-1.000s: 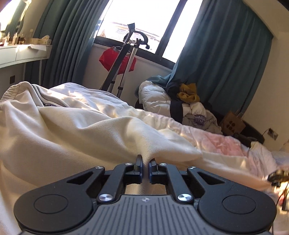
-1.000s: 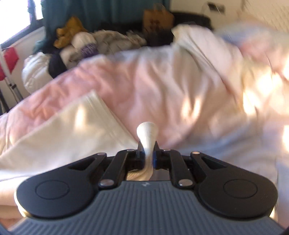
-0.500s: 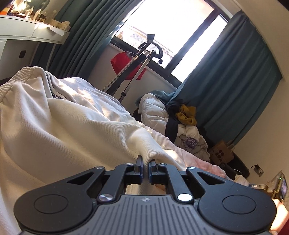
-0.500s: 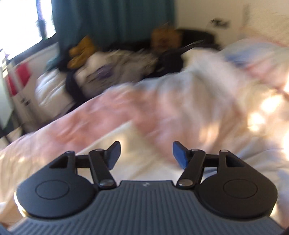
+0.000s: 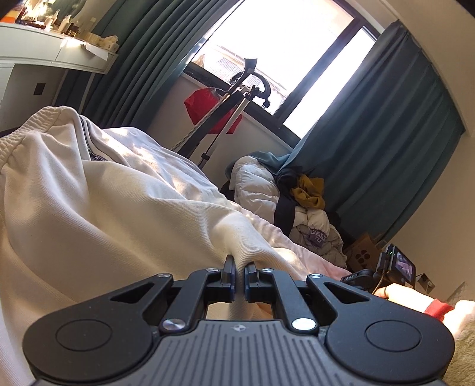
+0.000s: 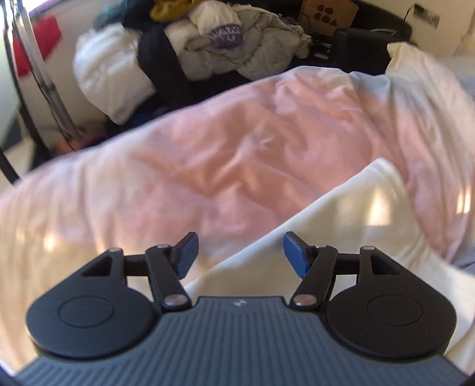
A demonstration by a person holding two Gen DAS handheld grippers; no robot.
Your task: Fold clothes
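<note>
A cream ribbed garment with an elastic waistband lies bunched on the bed, filling the left of the left wrist view. My left gripper is shut on a pinched fold of it. In the right wrist view a flat edge of the same cream garment runs diagonally over the pink duvet. My right gripper hovers above that edge, open, its blue pads holding nothing. In the left wrist view a hand with a red cuff shows at the right edge.
A heap of clothes and a white duvet lies on the floor under the teal curtain. A metal stand with a red bag is by the window. A white dresser is at left, a cardboard box beyond the bed.
My right gripper let go of the cream fabric, opened wide and swung sideways over the duvet. The left gripper kept its grip and rolled, tilting the room in its view.
</note>
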